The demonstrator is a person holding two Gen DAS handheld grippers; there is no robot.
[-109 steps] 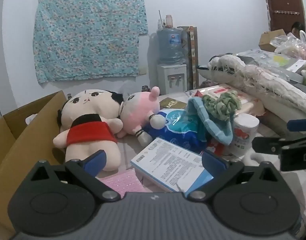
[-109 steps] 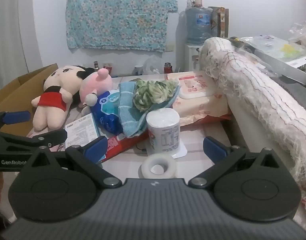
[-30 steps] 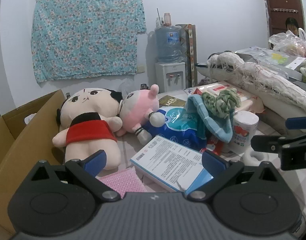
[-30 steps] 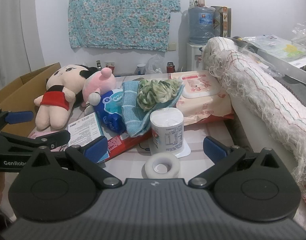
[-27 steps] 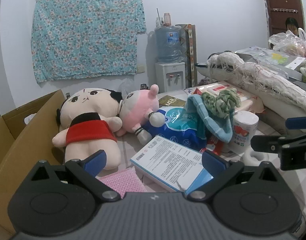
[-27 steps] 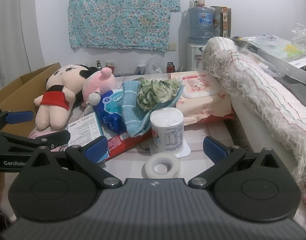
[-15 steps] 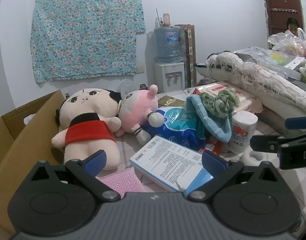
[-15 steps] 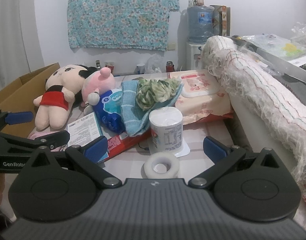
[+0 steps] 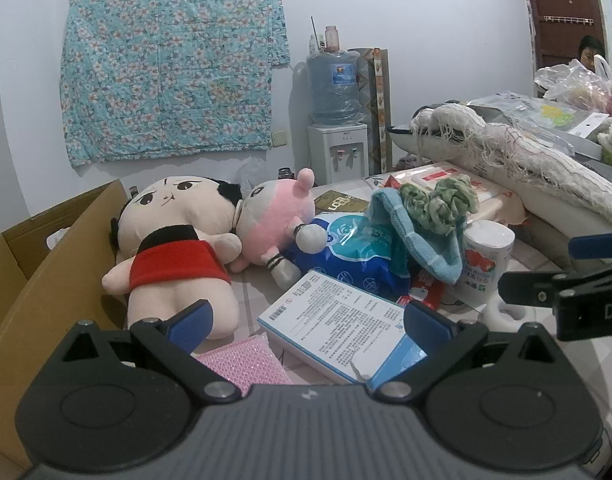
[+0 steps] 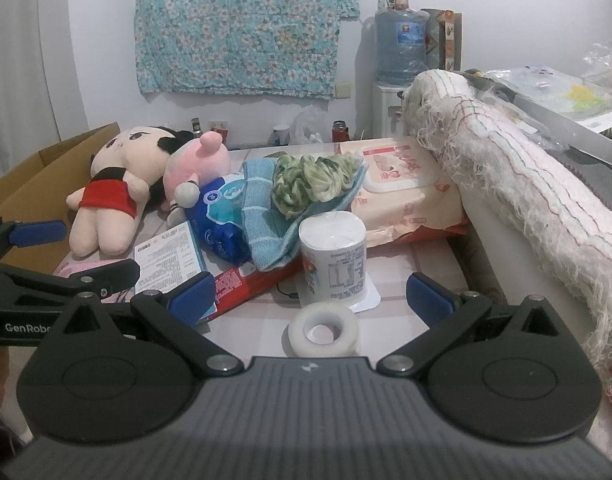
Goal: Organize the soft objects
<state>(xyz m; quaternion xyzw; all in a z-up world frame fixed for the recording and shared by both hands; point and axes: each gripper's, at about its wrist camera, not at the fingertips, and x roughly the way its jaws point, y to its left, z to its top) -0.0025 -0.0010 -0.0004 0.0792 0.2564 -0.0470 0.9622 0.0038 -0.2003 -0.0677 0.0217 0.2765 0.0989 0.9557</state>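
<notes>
We held the left gripper (image 9: pixel 306 320) and right gripper (image 10: pixel 309 300) wide open and empty before the dolls (image 9: pixel 178 248) on the desk (image 10: pixel 409 280).

Two plush dolls (image 9: pixel 174 248) (image 9: pixel 272 220), one blue towel (image 9: pixel 421 240), one cardboard box (image 9: pixel 38 280), one tape roll (image 10: pixel 323 330).

Your left hand-held gripper (image 9: pixel 306 320) and your right hand-held gripper (image 10: pixel 309 294) look the same. Each has a dark grey ribbed body, two round black discs, black arms with shiny silver screws, and blue pads (image 9: pixel 188 322) on the fingers. White letters mark the side of each.
</notes>
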